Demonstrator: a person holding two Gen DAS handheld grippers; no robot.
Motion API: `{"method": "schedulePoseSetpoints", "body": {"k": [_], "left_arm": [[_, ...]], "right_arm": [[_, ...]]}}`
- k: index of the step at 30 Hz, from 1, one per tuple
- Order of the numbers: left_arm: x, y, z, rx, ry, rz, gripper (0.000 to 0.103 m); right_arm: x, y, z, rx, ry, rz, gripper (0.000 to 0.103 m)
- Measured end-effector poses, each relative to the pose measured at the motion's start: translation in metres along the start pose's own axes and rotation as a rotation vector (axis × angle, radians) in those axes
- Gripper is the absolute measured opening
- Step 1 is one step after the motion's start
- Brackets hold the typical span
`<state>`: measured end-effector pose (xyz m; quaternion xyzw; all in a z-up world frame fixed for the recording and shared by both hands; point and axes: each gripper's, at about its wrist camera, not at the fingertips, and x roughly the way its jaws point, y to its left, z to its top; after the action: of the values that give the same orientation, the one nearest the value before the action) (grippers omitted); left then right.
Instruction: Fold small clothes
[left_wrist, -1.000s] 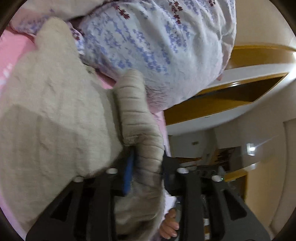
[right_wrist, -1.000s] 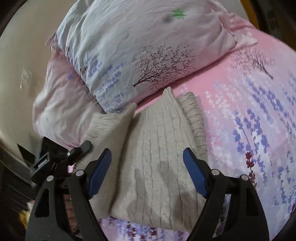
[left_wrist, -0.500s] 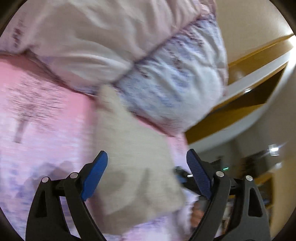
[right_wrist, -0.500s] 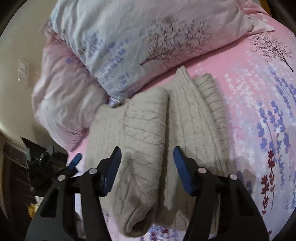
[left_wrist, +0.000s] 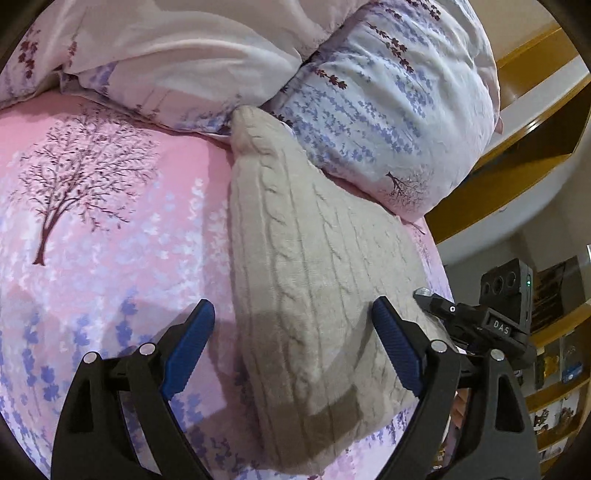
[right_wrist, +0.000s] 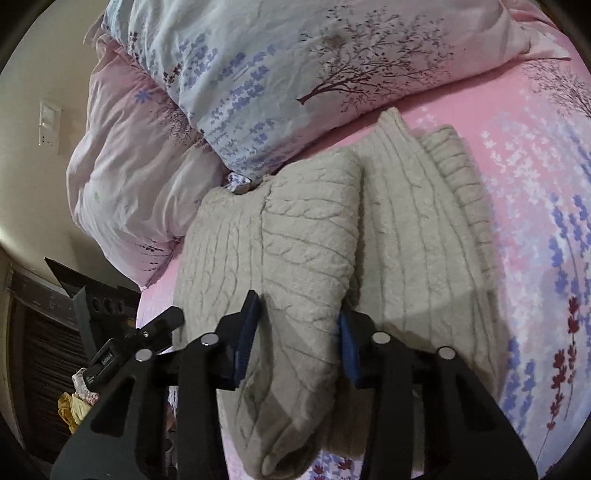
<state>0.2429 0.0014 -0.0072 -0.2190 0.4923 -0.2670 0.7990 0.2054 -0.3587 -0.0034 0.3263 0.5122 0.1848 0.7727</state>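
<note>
1. A beige cable-knit sweater (right_wrist: 388, 229) lies on the pink bedsheet (left_wrist: 110, 229) printed with trees and lavender sprigs, its far end tucked against the pillows (right_wrist: 295, 74).
2. In the right wrist view the sweater is partly folded: 1 sleeve (right_wrist: 295, 295) is laid back over the body, with a ribbed edge along the far right side.
3. The right claw (right_wrist: 295, 332) is closing around that folded sleeve; both blue pads (right_wrist: 245, 332) sit against the knit on either side, pinching it.
4. The left claw (left_wrist: 291, 343) stands wide apart above the sweater's near end, its blue pads (left_wrist: 188, 343) clear of the fabric, nothing gripped.
5. In the left wrist view the sweater (left_wrist: 314, 258) runs from the claw up to the white-and-purple pillow (left_wrist: 388, 110).
6. The right claw's black body shows at the right edge of the left wrist view, just beside the sweater.
</note>
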Motion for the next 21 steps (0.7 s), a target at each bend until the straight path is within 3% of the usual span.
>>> {"method": "schedulePoseSetpoints", "body": {"k": [3,7,12,15,16,19,21], "left_arm": [[0.001,-0.001,0.001,-0.004,-0.002,0.002,0.087],[0.002,-0.004,0.002,-0.016,-0.001,-0.001,0.087],[0.006,-0.012,0.007,-0.028,-0.002,-0.024,0.088],[0.010,-0.020,0.007,-0.009,0.003,-0.035,0.089],[0.012,-0.022,0.007,-0.004,0.007,-0.040,0.089],[0.020,-0.025,0.006,0.004,0.029,-0.030,0.089],[0.023,-0.025,0.005,0.001,0.042,-0.039,0.089]], "right_arm": [[0.000,0.006,-0.001,-0.041,-0.014,0.022,0.019],[-0.012,0.023,0.002,-0.122,-0.107,-0.036,0.016],[-0.051,0.043,0.018,-0.206,-0.260,-0.120,0.011],[-0.075,0.036,0.020,-0.197,-0.361,-0.175,0.009],[-0.075,0.026,0.019,-0.181,-0.357,-0.198,0.009],[-0.051,-0.011,0.011,-0.090,-0.235,-0.260,0.009],[-0.043,-0.029,0.005,-0.043,-0.210,-0.248,0.009]]}}
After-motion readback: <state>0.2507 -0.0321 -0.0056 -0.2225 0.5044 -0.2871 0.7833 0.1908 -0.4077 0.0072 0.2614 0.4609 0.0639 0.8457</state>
